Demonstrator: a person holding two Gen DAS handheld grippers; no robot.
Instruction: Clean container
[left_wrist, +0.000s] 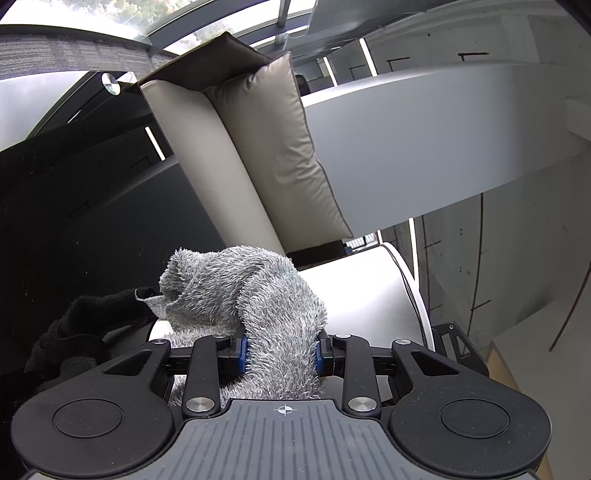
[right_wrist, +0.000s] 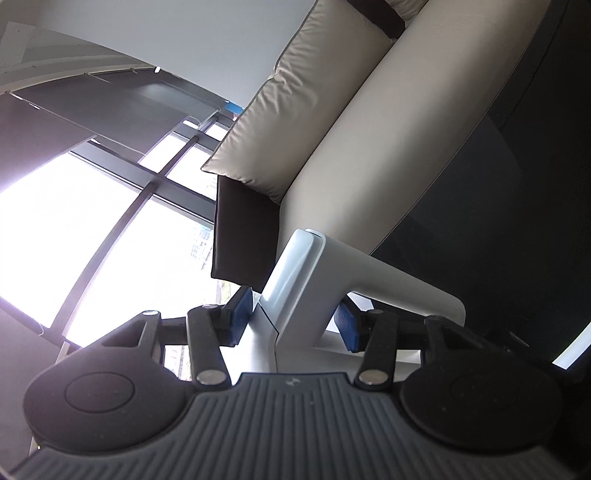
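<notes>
Pinching a grey cloth (left_wrist: 266, 306), the left gripper (left_wrist: 281, 356) rests above the white container (left_wrist: 369, 295). The right gripper (right_wrist: 293, 319) clamps the container's handle (right_wrist: 310, 280), with open room beyond the sofa (right_wrist: 332, 147) edge.

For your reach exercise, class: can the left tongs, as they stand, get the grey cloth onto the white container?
Probably yes. The left tongs are shut on the grey cloth, which hangs right in front of the white container with nothing between. The right tongs grip its handle.
</notes>
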